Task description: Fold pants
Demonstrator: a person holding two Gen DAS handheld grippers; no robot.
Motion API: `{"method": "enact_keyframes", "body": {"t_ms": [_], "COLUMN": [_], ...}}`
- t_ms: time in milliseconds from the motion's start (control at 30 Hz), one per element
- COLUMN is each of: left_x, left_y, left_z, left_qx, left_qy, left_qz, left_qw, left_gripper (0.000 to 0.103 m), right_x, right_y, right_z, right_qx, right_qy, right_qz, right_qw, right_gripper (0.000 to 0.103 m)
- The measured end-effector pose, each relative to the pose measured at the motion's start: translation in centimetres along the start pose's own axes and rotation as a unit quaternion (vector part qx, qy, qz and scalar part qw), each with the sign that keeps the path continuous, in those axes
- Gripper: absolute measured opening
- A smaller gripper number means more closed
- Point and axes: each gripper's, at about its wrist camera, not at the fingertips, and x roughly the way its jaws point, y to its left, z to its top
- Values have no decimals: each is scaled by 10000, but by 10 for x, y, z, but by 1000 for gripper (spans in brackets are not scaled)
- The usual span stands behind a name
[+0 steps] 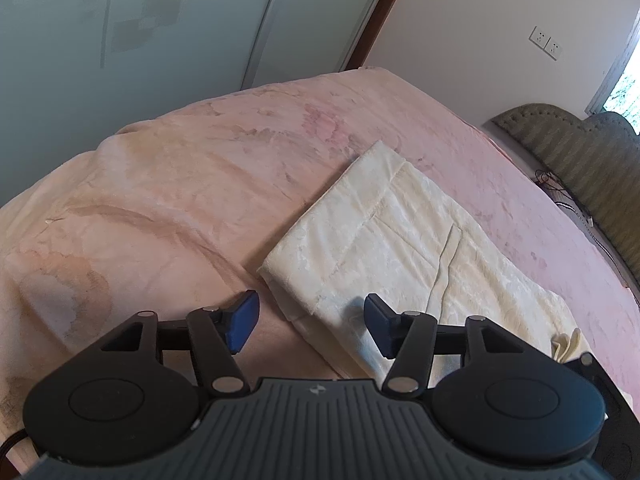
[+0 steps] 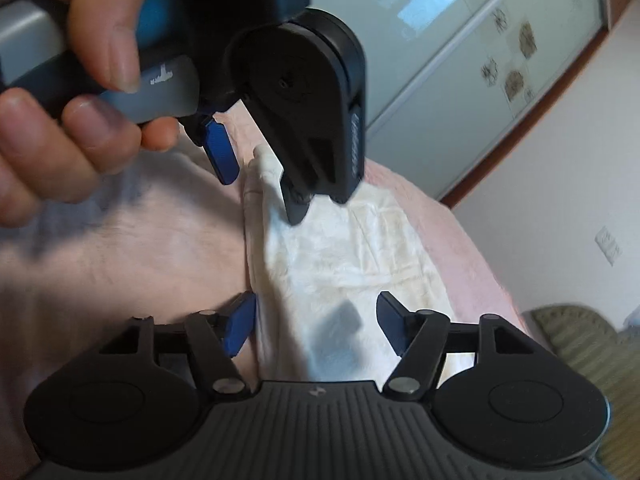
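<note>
From the left wrist, the cream pants lie folded into a flat rectangle on the pink bed, likely laid there to keep the fold neat. The left tongs hover above their near corner, jaws apart, gripping nothing.

From the right wrist, the right tongs stand apart over the pants' edge, empty; a hand holds the other tool just ahead.

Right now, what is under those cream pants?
The cream pants lie folded on a pink blanket that covers the bed. The blanket shows all around them. Whatever is beneath the blanket, or tucked between the folded layers, is hidden.
</note>
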Motion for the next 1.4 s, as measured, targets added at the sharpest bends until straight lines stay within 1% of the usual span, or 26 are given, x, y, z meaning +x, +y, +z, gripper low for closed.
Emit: {"method": "enact_keyframes", "body": {"t_ms": [100,167,233,300,367,400,467,567,633,667,700,733,767,833,867,900,967,1000,1033,1067,1100,1133,1200,1233,1333,1400], "left_x": [1,2,3,4,8,11,18,33,42,47,51,56,62,69,72,74,78,79,80,80,80,77,69,63,38,17], "left_y": [-1,1,7,16,24,28,33,36,36,36,36,36,36,37,37,36,34,33,31,29,26,24,21,17,-3,-22], "left_z": [1,3,5,9,13,14,17,22,27,30,33,36,38,42,43,46,49,50,51,52,53,52,51,51,50,48], "left_qx": [39,-33,-248,-560,-859,-1012,-1329,-1756,-1924,-1978,-2011,-2047,-2104,-2173,-2189,-2178,-2099,-2035,-1927,-1771,-1662,-1547,-1379,-1293,-853,-494], "left_qy": [18,64,110,196,305,343,456,606,638,622,618,668,716,778,799,827,844,835,836,849,833,790,654,565,239,-13], "left_qz": [-6,-118,-361,-721,-1075,-1250,-1603,-1998,-2040,-2081,-2105,-2066,-2070,-2127,-2146,-2147,-2115,-2029,-1904,-1695,-1545,-1457,-1428,-1433,-1337,-1299], "left_qw": [10000,9999,9990,9956,9900,9864,9770,9621,9577,9559,9547,9544,9528,9495,9485,9485,9508,9542,9590,9658,9703,9740,9779,9796,9870,9903], "left_gripper": [65,68,72,72,73,73,73,73,73,73,73,74,74,74,74,74,72,64,48,40,28,20,15,13,13,13], "right_x": [7,10,14,18,17,14,9,2,2,2,-1,-4,-7,-7,-2,5,24,38,51,59,64,66,65,61,53,45], "right_y": [2,4,7,2,-9,-18,-37,-61,-70,-74,-80,-89,-98,-117,-125,-130,-132,-132,-132,-130,-130,-130,-133,-135,-142,-146], "right_z": [5,7,9,11,14,14,15,14,11,10,9,7,4,0,-2,-6,-10,-13,-15,-19,-24,-26,-25,-27,-27,-29], "right_qx": [-133,-201,-311,-257,16,278,776,1341,1532,1641,1830,2078,2341,2708,2793,2833,2774,2753,2773,2850,2951,2988,2988,2985,3035,3027], "right_qy": [-91,-180,-277,-328,-331,-384,-438,-507,-431,-346,-284,-304,-371,-354,-260,-141,171,434,637,697,679,607,579,499,130,-86], "right_qz": [-6,-65,-146,-188,-172,-133,-13,65,311,525,912,1302,1537,1711,1776,1766,1608,1661,1772,1896,1991,2048,2097,2082,2071,2118], "right_qw": [9999,9996,9990,9990,9993,9988,9960,9897,9868,9844,9785,9690,9593,9467,9433,9425,9470,9459,9422,9370,9320,9301,9292,9301,9300,9292], "right_gripper": [65,65,65,65,65,65,65,65,66,66,66,66,66,66,66,66,66,66,66,67,69,73,74,74,74,74]}}
